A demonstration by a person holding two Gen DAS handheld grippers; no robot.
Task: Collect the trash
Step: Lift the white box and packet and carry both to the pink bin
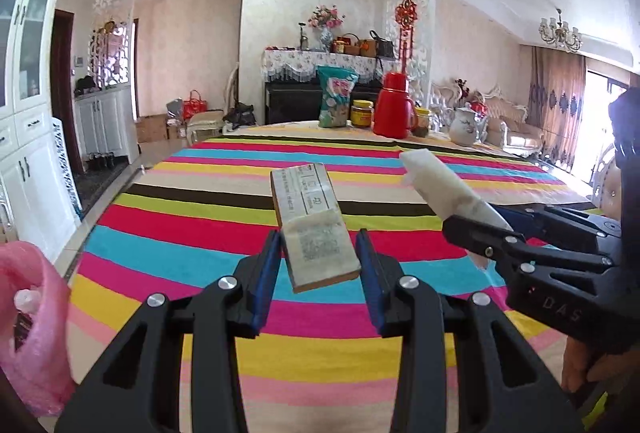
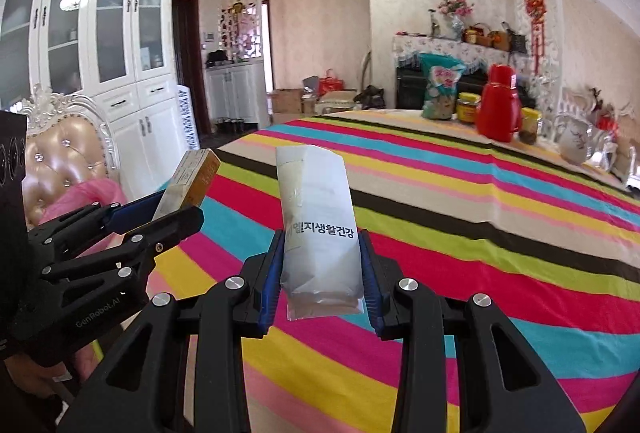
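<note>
Left gripper: my blue pads are clamped on the long sides of a small printed carton, held clear above the striped tablecloth with its far end tipped up.
Right gripper: clamped on a white packet with Korean lettering, gripped low down so most of it stands free ahead of the jaws.
Why held this way: one piece per tool — I judge this saves a second trip, and a side grip should let each piece slide out cleanly when I let go.
Pink bag: at my far left, off the table's edge, mouth slack with something pale inside — probably where the trash goes.
Chair: the bag seems to rest beside it; I cannot tell if it hangs from it.
Left alone: red flask, snack bag and jars at the far end look like keepers.
Progress: both pieces lifted, not yet dropped.
</note>
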